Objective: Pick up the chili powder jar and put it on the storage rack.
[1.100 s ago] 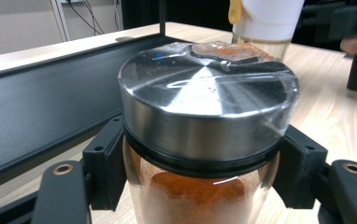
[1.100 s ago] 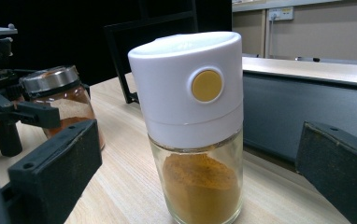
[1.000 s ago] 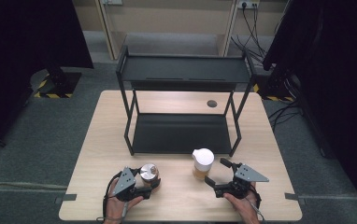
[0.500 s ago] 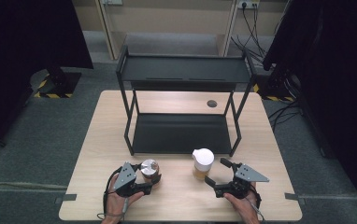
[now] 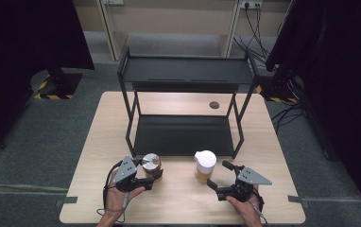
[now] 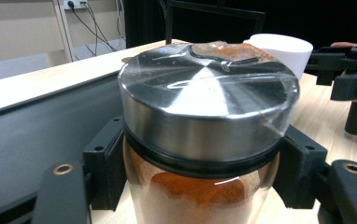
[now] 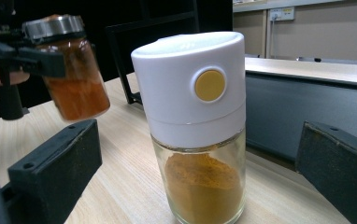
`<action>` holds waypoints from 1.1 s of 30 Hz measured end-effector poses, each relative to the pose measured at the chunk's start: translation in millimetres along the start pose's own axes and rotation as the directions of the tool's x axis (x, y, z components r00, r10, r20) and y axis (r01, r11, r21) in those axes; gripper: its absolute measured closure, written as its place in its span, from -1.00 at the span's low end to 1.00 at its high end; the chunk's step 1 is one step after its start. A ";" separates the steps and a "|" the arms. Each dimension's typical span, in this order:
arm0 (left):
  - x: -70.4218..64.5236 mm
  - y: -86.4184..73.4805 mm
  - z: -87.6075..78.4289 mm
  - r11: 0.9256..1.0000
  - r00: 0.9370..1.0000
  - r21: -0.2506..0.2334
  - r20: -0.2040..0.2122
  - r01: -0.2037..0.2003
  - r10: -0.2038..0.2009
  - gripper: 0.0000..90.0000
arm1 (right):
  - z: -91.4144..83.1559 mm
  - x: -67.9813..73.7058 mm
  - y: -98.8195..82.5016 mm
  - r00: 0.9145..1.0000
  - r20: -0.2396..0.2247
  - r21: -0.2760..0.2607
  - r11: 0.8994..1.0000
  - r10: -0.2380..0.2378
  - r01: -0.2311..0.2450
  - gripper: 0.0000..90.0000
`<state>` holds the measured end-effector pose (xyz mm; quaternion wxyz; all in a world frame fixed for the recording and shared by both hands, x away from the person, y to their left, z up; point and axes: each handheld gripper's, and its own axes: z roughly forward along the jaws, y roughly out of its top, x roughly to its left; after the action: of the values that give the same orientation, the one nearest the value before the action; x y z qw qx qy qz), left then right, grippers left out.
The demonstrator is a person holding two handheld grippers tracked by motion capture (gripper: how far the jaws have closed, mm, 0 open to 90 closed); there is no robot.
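Left claw point(image 5: 154, 176) clamped on a metal-lidded jar point(image 5: 151, 163) just under the lid, near-left on the bench point(image 5: 178, 203). Lifted clear of the wood, long axis tilted in the right gripper view, lid end up. Round glass body, rusty orange powder inside, brushed steel lid point(image 6: 204, 98) with a glossy film. Just right, a white-capped jar point(image 5: 205, 165) upright on the bench: clear glass, ochre powder, smooth plastic cap with a yellow button point(image 7: 210, 85). Right claw point(image 5: 219, 176) spread wide, jaws on either side of that jar, not touching.
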<state>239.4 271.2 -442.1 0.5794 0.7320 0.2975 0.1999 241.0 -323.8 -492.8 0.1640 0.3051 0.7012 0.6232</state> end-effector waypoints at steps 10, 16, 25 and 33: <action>4.4 30.5 -1.0 1.000 1.000 -0.024 -0.006 -0.011 0.011 -0.33 | -0.3 0.1 -0.3 1.000 0.000 0.000 1.000 0.000 0.000 -0.98; 7.6 49.5 1.6 1.000 1.000 -0.021 -0.003 -0.020 0.020 -0.33 | -0.4 0.0 -0.5 1.000 0.000 0.000 1.000 0.001 -0.001 -0.99; 17.0 85.1 4.6 0.999 0.999 -0.011 0.008 -0.031 0.031 -0.33 | -0.3 -0.1 -0.5 1.000 -0.002 0.000 1.000 0.001 -0.001 -0.98; 24.5 122.8 4.0 0.999 0.999 -0.007 0.015 -0.040 0.040 -0.33 | -0.3 -0.2 -0.6 1.000 -0.002 -0.001 1.000 0.002 -0.002 -0.98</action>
<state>285.2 266.0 -325.6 0.5798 0.7374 0.2779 0.2068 240.8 -324.2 -493.4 0.1626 0.3050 0.7008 0.6240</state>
